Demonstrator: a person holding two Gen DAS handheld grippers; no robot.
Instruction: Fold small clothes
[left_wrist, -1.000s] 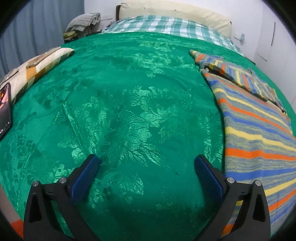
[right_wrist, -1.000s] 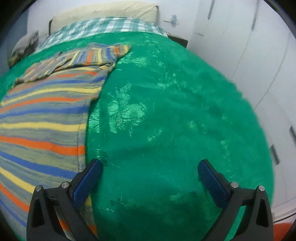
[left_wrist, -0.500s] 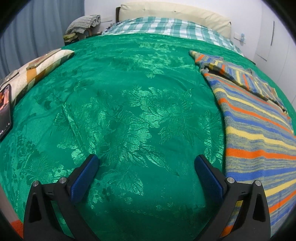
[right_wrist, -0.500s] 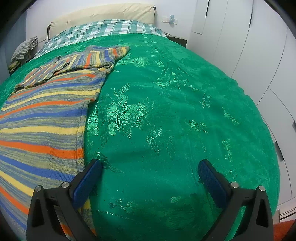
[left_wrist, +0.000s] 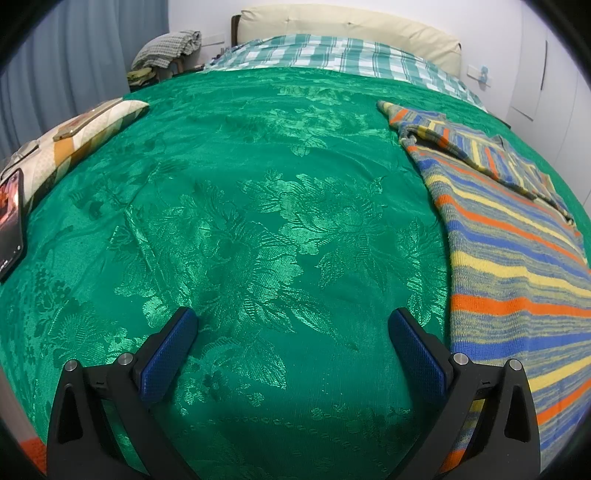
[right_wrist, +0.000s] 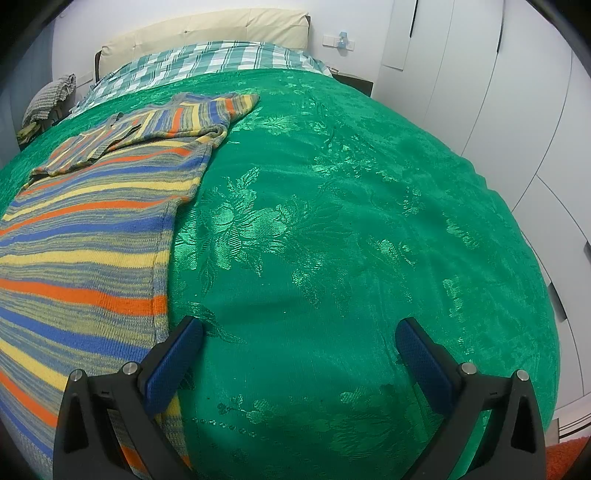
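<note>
A green floral bedspread is covering the bed; a cream headboard is standing against white walls at frame top, white wardrobe doors lining the right.

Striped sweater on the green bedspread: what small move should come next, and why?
Probably bring the right gripper left and down onto the striped sweater edge beside its left finger. Both grippers are open and hold nothing; the sweater lies flat between them, one sleeve already folded across. The left gripper sits over bare green bedspread, further from cloth.
</note>
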